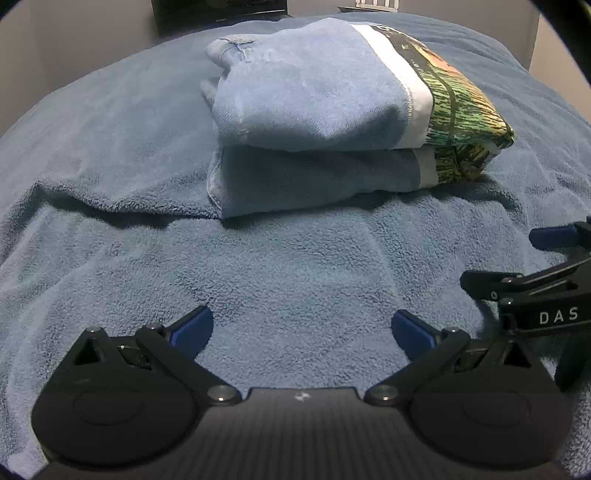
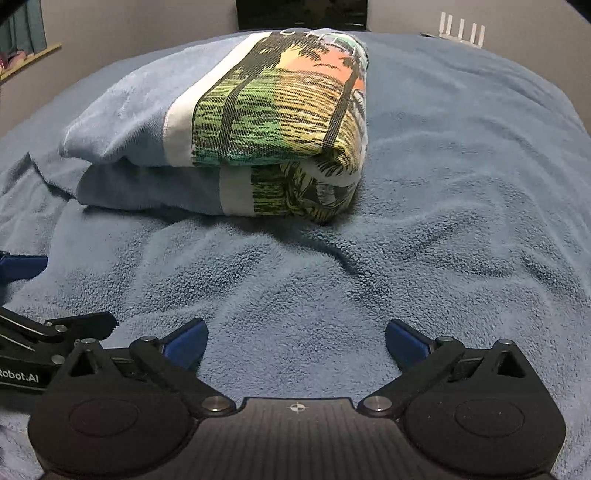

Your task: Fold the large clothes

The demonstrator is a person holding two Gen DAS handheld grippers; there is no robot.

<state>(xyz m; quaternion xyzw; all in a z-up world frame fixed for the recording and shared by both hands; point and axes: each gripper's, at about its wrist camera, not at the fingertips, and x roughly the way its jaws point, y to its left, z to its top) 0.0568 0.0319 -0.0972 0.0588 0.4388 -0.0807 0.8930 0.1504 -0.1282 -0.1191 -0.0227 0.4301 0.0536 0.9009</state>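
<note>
With the left hand-held gripper (image 1: 302,328) and right hand-held gripper (image 2: 295,341) both released and empty, the folded garment (image 1: 317,110) may sag open on the soft blanket (image 1: 295,266) if nudged.

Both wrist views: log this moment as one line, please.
garment: folded, on blanket | left gripper: jaws open, empty, short of garment | right gripper: jaws open, empty, short of garment

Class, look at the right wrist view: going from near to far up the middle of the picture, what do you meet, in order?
right gripper, open and empty → bare blue fleece blanket → folded blue garment with a palm-tree print → dark object against the back wall
</note>
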